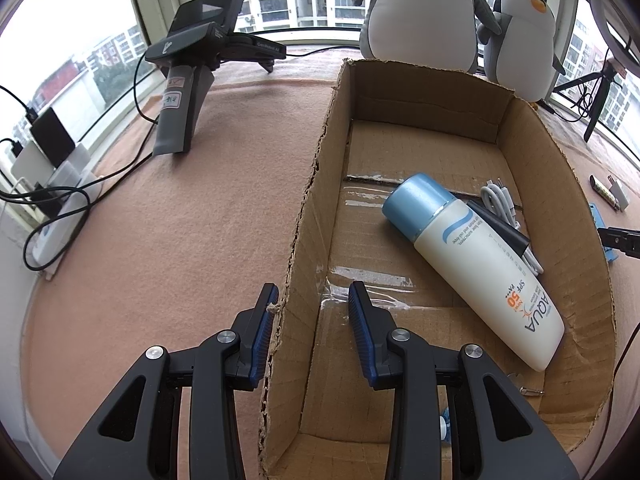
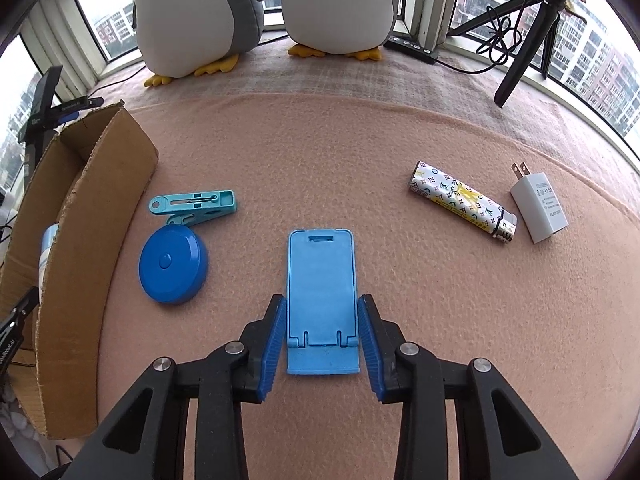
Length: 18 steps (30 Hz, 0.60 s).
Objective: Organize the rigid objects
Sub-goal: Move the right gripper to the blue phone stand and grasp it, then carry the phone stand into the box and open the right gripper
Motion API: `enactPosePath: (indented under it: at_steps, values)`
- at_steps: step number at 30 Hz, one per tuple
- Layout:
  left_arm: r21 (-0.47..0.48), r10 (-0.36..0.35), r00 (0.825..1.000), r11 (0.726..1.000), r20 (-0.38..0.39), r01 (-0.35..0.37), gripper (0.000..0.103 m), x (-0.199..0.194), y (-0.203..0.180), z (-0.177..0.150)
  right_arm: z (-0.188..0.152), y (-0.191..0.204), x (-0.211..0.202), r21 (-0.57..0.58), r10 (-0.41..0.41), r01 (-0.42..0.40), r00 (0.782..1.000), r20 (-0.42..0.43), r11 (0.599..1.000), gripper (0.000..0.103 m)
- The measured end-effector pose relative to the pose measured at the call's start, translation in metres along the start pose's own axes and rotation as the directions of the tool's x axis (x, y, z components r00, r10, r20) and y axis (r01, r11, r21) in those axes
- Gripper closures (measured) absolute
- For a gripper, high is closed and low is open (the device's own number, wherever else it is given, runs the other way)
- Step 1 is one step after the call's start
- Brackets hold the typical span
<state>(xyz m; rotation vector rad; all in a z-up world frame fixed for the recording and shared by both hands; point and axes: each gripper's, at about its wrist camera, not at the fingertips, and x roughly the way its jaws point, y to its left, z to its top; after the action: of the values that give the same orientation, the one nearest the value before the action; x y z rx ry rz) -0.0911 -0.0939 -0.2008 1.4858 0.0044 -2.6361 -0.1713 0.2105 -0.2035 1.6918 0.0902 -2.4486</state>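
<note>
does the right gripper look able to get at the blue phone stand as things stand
Probably yes: the right gripper is open with its fingers either side of the blue phone stand's near end, which lies flat on the cloth with nothing between them.

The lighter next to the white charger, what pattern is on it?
The lighter is white with a small multicoloured monogram print and a yellow splash; the right wrist view shows it best.

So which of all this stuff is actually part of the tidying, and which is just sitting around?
Part of the job:
cardboard box
sunscreen bottle
white cable
blue phone stand
blue round case
clothes peg
lighter
white charger plug

Just lying about:
plush penguins
tripod
spare gripper
</note>
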Motion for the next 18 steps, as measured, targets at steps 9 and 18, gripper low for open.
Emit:
enactPosePath:
  at_steps: [9, 18]
  values:
    - [0.004, 0.001, 1.0, 1.0, 0.0, -0.001, 0.069, 0.0, 0.0, 0.0, -0.003, 0.002, -0.016, 0.02, 0.015, -0.016, 0.999, 0.042, 1.0, 0.07]
    - [0.003, 0.0, 1.0, 1.0, 0.0, 0.0, 0.069, 0.0, 0.001, 0.0, 0.009, 0.04, -0.051, -0.056, 0.071, -0.065, 0.99, 0.124, 0.996, 0.07]
